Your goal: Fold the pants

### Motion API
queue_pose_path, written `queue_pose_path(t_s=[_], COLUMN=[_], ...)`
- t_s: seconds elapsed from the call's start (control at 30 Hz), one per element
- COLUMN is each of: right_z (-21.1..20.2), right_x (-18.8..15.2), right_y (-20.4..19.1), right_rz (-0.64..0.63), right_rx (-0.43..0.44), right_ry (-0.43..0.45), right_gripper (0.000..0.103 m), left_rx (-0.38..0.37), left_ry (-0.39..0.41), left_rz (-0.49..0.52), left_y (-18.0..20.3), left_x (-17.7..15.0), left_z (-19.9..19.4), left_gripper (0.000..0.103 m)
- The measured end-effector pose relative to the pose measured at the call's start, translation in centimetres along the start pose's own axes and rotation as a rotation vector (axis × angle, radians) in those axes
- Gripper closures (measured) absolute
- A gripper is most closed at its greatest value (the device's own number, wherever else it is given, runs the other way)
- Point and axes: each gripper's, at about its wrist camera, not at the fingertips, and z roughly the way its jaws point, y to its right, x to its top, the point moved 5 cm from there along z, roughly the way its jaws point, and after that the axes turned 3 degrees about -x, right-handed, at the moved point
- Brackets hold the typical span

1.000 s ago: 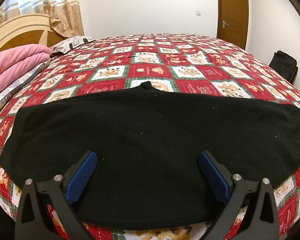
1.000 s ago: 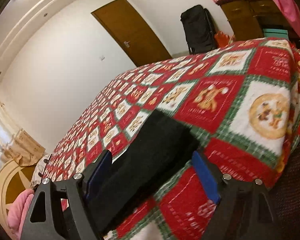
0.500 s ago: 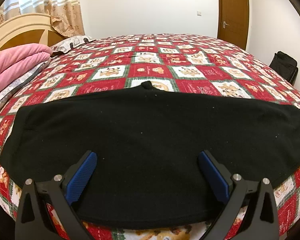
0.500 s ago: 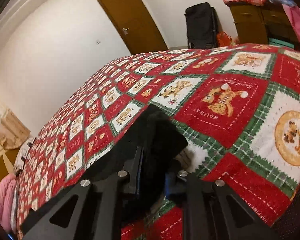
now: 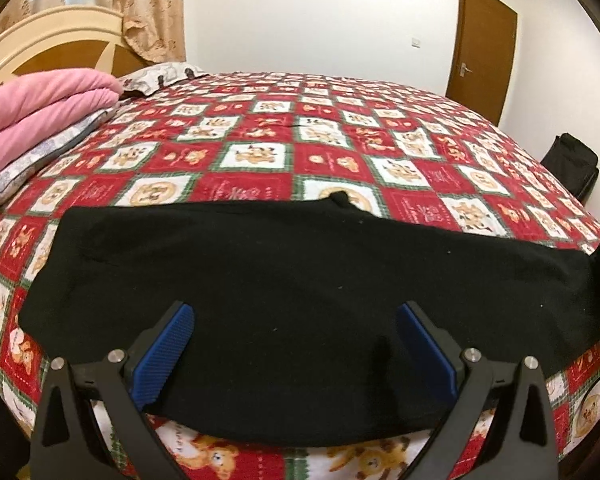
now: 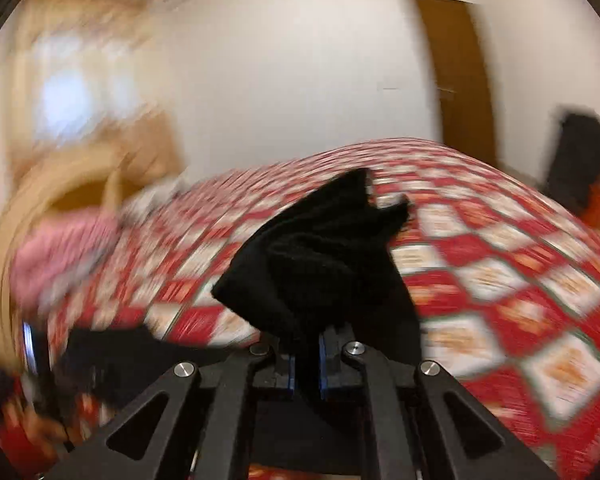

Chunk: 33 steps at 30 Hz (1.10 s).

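Fingers of the right gripper (image 6: 306, 364), apart a second ago, now clamp the black pants (image 5: 300, 300), starting the fold; left gripper (image 5: 294, 354) fingers stay apart.

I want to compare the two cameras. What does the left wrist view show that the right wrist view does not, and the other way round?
Only the left wrist view: the left gripper, open, above the black fabric pants, which lie spread flat on the red checked bedcover.

Only the right wrist view: the right gripper shut on a bunched end of the pants, raised off the cover; this picture is blurred.

Both: the pants, bedcover, pink folded blanket, brown wooden door.
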Motion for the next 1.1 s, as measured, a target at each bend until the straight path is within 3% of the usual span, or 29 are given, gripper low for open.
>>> queue_pose_path(t_s=[0.13, 0.3, 0.4, 0.5, 0.57, 0.7, 0.73, 0.8, 0.87, 0.97, 1.1], right_z=[5.8, 8.9, 8.1, 7.8, 7.1, 3.5, 2.8, 1.3, 1.0, 2.0, 3.9], right_x=[-6.1, -12.6, -13.8, -13.7, -13.8, -12.5, -12.0, -10.0, -7.8, -5.5, -4.6], right_y=[-9.7, -14.2, -14.8, -15.0, -14.7, -13.9, -13.3, -10.5, -6.3, 0.6, 4.2], right_rz=[-0.257, -0.467, -0.482, -0.454, -0.397, -0.216, -0.187, -0.13, -0.068, 0.038, 0.132], right_rx=[0.081, 0.024, 0.0, 0.071, 0.17, 0.428, 0.44, 0.386, 0.268, 0.064, 0.012], right_ry=[-0.111, -0.148, -0.117, -0.154, -0.204, -0.239, -0.222, -0.164, -0.148, -0.147, -0.174], right_gripper=[0.095, 0.09, 0.073, 0.032, 0.029, 0.029, 0.029, 0.045, 0.084, 0.086, 0.086], left_rx=[-0.007, -0.009, -0.01, -0.003, -0.009, -0.03, -0.046, -0.09, -0.137, -0.212, -0.256], left_ry=[-0.02, -0.022, -0.039, -0.034, -0.03, -0.01, 0.001, 0.028, 0.061, 0.102, 0.123], left_rz=[0.005, 0.027, 0.019, 0.033, 0.047, 0.085, 0.101, 0.135, 0.182, 0.266, 0.317], left_y=[-0.2, -0.4, -0.5, -0.3, 0.0, 1.2, 1.9, 3.5, 5.7, 10.1, 15.1], left_x=[-0.7, -1.0, -1.4, -1.5, -1.4, -0.8, -0.4, 0.3, 1.0, 2.2, 3.5], left_z=[0.3, 0.3, 0.8, 0.9, 0.7, 0.0, -0.4, -1.1, -2.0, -2.6, -2.0], left_gripper=[0.0, 0.0, 0.0, 0.0, 0.0, 0.0, 0.0, 0.0, 0.0, 0.0, 0.0])
